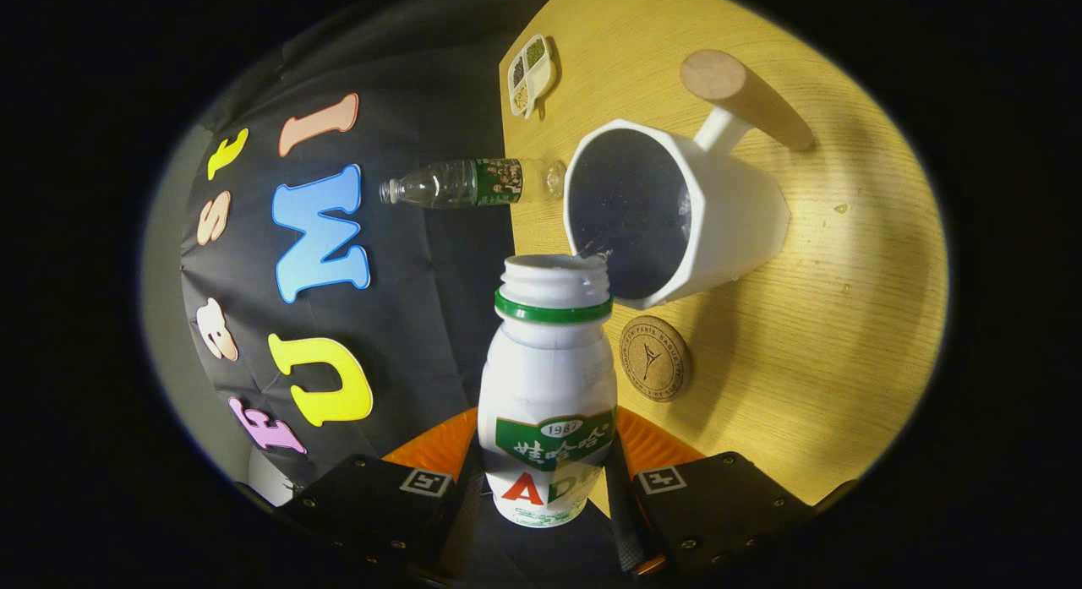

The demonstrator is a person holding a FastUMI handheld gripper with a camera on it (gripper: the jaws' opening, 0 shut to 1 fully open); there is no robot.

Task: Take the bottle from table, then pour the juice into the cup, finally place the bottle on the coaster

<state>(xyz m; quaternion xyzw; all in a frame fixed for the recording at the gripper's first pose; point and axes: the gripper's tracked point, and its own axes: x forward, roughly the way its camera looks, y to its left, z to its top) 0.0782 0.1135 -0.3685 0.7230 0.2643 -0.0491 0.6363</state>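
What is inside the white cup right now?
The white cup shows a dark interior, with a thin stream entering at its rim from the bottle, which the hand-held gripper clamps. How full it is cannot be judged.

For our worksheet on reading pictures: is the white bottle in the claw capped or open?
Open. The white bottle, gripped between the claw fingers, shows a bare threaded neck with no cap, its mouth at the rim of the white cup.
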